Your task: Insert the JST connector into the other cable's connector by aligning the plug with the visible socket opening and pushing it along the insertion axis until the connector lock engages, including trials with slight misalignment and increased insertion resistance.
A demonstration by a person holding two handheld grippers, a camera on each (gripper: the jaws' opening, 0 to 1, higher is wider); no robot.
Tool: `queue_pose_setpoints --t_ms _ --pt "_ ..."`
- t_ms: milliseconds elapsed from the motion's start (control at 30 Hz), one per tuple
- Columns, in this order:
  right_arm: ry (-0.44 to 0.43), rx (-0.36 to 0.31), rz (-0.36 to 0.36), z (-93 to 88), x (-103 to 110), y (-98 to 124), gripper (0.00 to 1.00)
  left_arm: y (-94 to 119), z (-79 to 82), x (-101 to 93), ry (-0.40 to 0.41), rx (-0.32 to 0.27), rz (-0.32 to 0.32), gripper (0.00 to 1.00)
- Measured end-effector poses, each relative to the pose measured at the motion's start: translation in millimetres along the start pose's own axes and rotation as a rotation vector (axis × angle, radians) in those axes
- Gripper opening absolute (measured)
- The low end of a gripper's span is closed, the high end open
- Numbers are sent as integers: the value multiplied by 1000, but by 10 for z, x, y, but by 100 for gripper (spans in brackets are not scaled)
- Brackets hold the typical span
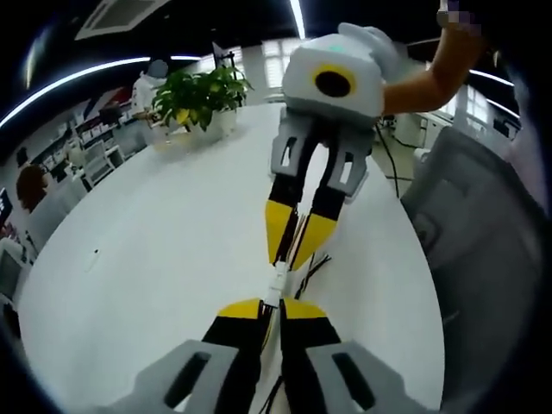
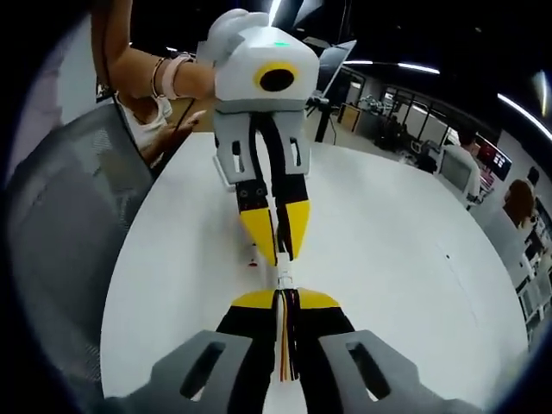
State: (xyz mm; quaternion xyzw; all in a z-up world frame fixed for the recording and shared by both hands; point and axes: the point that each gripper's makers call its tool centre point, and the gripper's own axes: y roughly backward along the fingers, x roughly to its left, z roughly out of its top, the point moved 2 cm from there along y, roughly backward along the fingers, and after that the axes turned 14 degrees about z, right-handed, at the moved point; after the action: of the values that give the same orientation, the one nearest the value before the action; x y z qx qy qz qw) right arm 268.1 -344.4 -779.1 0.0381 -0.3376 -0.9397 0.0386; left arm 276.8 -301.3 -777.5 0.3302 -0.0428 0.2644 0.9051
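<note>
Table [image 1: 155, 259] spreads white and bare to the left of the left gripper [image 1: 272, 308], whose jaws pinch a white connector [image 1: 278, 280]. Opposite, the right gripper [image 1: 296, 244] clamps wires [image 1: 312, 267] just ahead. A plant [image 1: 203, 93] stands well beyond.

Right gripper [image 2: 285, 298] nips its wires [image 2: 286, 345], a connector [image 2: 284, 280] at its tips; the left gripper [image 2: 276, 250] meets it, jaws pressed together. Bare table [image 2: 405, 250] lies rightward, and a chair [image 2: 60, 224] is past the left edge.

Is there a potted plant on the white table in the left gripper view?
Yes, a green potted plant stands at the far side of the white table, beyond the two hand-held grippers.
</note>
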Motion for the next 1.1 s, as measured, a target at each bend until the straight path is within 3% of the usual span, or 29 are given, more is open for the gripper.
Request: queue_pose_setpoints --t_ms 400,567,1100 --pt "38 -30 18 107 34 9 2 73 83 -95 -54 -49 -31 0" --pt "45 -32 18 117 60 40 2 87 102 -104 -31 -61 -43 0" --pt "39 -50 37 65 36 -34 3 36 62 -109 -91 -4 -44 0"
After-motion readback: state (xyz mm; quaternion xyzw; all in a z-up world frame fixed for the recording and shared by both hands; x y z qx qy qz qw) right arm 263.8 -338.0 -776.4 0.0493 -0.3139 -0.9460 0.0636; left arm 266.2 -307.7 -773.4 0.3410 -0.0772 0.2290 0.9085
